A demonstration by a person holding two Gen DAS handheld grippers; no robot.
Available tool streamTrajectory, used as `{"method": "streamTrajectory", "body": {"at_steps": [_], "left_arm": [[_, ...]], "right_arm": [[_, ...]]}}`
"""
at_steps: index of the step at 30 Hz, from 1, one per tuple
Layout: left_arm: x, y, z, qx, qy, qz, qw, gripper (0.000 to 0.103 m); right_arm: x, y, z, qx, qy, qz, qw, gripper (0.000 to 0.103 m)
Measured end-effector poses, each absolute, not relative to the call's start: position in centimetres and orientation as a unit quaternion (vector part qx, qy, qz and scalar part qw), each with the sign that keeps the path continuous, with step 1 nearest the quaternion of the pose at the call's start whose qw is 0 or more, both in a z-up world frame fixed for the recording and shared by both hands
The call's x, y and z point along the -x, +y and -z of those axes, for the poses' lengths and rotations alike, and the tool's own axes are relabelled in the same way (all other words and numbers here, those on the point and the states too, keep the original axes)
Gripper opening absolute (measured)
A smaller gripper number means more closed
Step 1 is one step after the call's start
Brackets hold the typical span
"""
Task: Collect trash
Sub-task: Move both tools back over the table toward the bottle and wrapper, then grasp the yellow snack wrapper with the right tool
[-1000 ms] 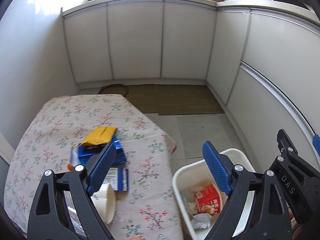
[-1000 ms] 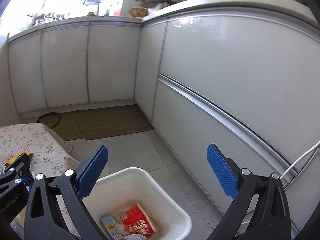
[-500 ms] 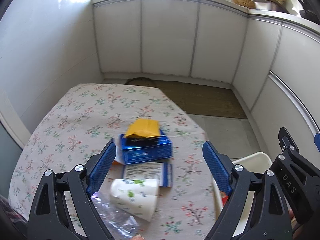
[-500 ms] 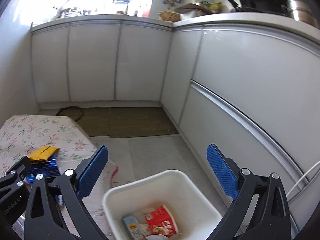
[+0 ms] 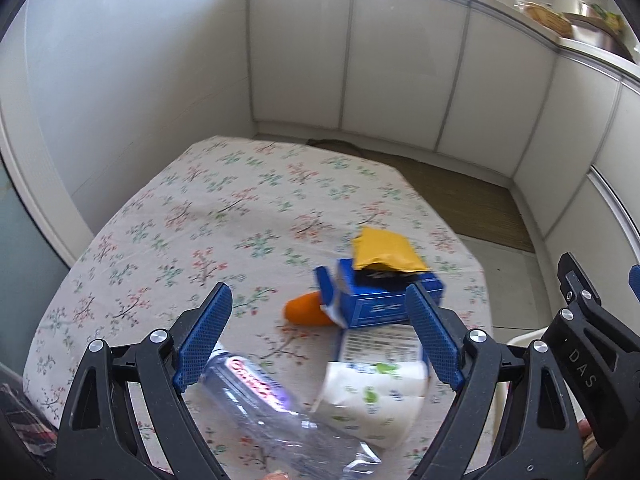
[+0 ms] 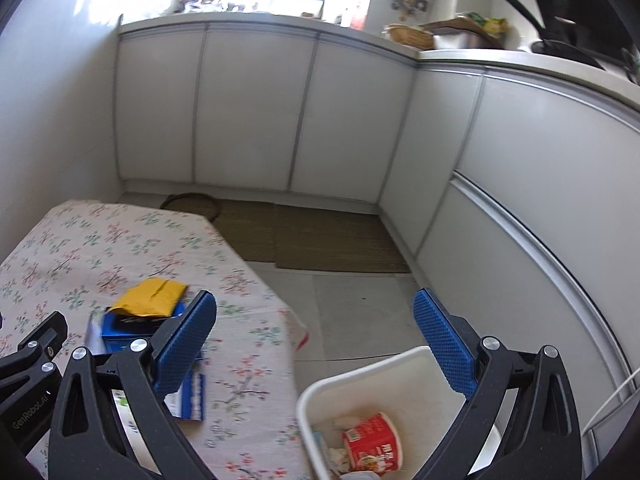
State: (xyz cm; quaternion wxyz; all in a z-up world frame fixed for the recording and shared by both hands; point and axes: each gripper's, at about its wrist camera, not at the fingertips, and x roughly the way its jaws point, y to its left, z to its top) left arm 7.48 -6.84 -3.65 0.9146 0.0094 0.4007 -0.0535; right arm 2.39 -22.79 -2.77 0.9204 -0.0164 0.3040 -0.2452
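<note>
Trash lies on the floral tablecloth: a clear plastic bottle, a white paper cup on its side, a flat blue-and-white carton, a blue box under a yellow packet, and an orange item. My left gripper is open and empty, above the bottle and cup. My right gripper is open and empty, above the table edge and the white bin, which holds a red cup and scraps. The yellow packet and blue box show in the right wrist view.
White cabinets run along the back and right under a cluttered counter. A brown mat lies on the tiled floor between table and cabinets. A wall stands left of the table.
Both grippers have swung left, away from the bin and over the table. The left gripper now hangs over the bottle and cup. Both stay open and empty.
</note>
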Motion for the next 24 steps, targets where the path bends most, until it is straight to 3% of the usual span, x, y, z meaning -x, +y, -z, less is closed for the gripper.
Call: {"method": "streamTrajectory", "body": {"at_steps": [14,24], "left_arm": [[-11.1,1.4,6.6,0.033,0.430,0.004,0.902,0.085],[-13.4,6.1,7.9,0.095,0.451,-0.001,0.888,0.085]], "right_arm": [[-12.1,-17.5,6.8,0.025,0.414,0.149,0.898,0.096],[-22.8,-16.2,12.1,0.009,0.563,0.090,0.821,0.096]]}}
